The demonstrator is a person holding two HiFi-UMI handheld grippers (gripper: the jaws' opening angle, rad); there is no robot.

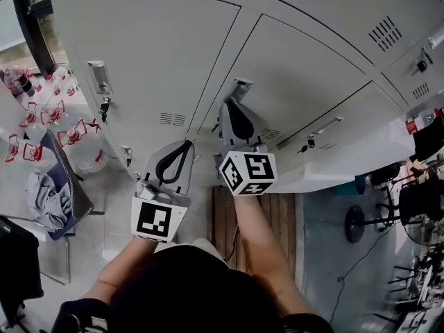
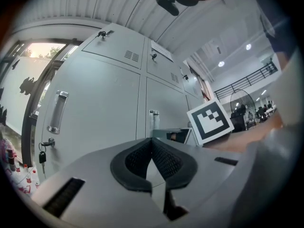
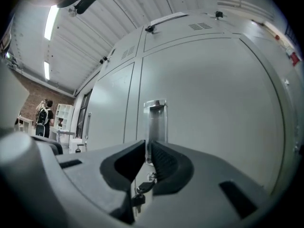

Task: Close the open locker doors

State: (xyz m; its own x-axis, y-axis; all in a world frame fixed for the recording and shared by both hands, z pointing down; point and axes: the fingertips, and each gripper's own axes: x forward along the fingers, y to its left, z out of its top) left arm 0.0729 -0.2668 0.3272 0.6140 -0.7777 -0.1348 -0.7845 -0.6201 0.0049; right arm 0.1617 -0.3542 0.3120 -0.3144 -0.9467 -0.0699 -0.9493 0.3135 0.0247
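Locker door (image 3: 213, 103): your right tongs (image 3: 148, 144) are slightly parted at its handle (image 3: 155, 118), so push squarely until it seats. Left tongs (image 2: 151, 140) are pinched together, empty.

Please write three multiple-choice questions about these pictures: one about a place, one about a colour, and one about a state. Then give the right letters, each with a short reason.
1. What stands directly in front of the right tool?
A. a metal door handle
B. a window
C. a chair

2. What colour are the lockers?
A. blue
B. light grey
C. red

3. How do the jaws of the left tool stand?
A. wide apart
B. closed on a key
C. together, with nothing between them

Answers:
1 A: in the right gripper view the handle rises just beyond the jaws.
2 B: every locker door in all three views is light grey.
3 C: the left gripper view shows the jaws meeting at their tips, with nothing held.
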